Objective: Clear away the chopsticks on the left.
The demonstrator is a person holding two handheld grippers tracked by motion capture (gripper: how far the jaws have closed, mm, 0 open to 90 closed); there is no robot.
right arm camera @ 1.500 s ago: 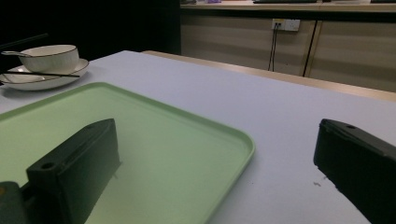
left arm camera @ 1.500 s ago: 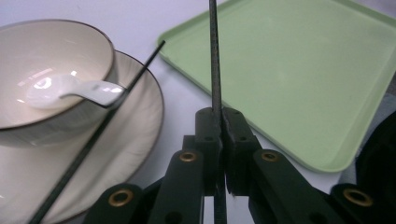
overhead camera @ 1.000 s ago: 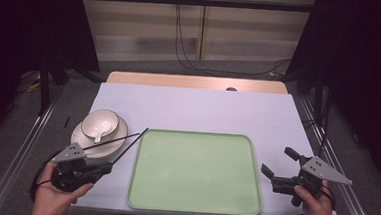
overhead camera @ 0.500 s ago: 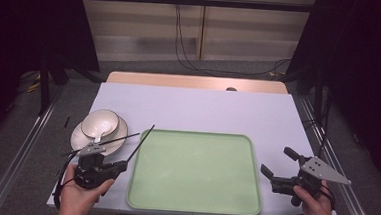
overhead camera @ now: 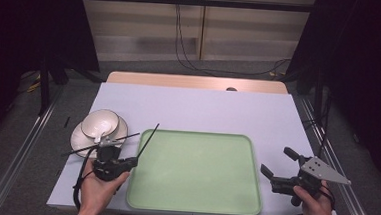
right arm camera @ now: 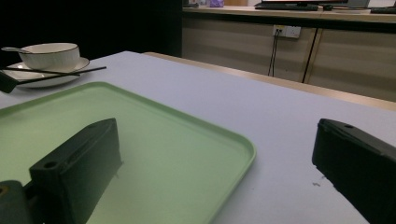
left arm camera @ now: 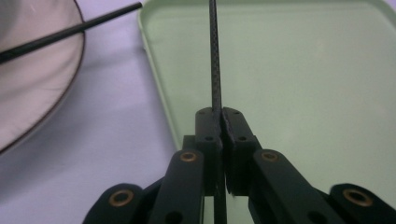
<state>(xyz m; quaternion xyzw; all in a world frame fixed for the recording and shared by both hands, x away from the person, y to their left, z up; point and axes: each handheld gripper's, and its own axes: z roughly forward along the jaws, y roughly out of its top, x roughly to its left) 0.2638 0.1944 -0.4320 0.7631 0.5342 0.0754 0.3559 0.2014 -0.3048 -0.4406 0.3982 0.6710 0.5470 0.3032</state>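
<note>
- My pale lilac tabletop (overhead camera: 198, 108) carries everything; a strip of tan wood shows along its far edge.
- The flat light-green plastic tray (overhead camera: 197, 173) with rounded corners lies at the near middle of the tabletop, between my two hands.
- A white round saucer with a dark rim (overhead camera: 79, 140) sits just left of the tray's far-left corner, apart from it. On it stands a white ceramic bowl with a dark rim (overhead camera: 100, 122), and a white spoon (overhead camera: 98, 133) rests in the bowl with its handle out over the rim.
- My right claw (overhead camera: 278, 165) is at the tray's right edge, low over the tabletop. The right gripper view shows its two black jaws standing wide apart with nothing between them.
- My left claw (overhead camera: 131, 160) is at the tray's left edge, jaws pressed together on one thin black chopstick (left arm camera: 214, 56). In the left gripper view the stick runs straight out from the closed jaws over the tray; in the high view it slants up and away, above the tray's far-left corner.
- A second thin black chopstick (overhead camera: 103, 144) lies across the near rim of the saucer, one end pointing toward the tray.
</note>
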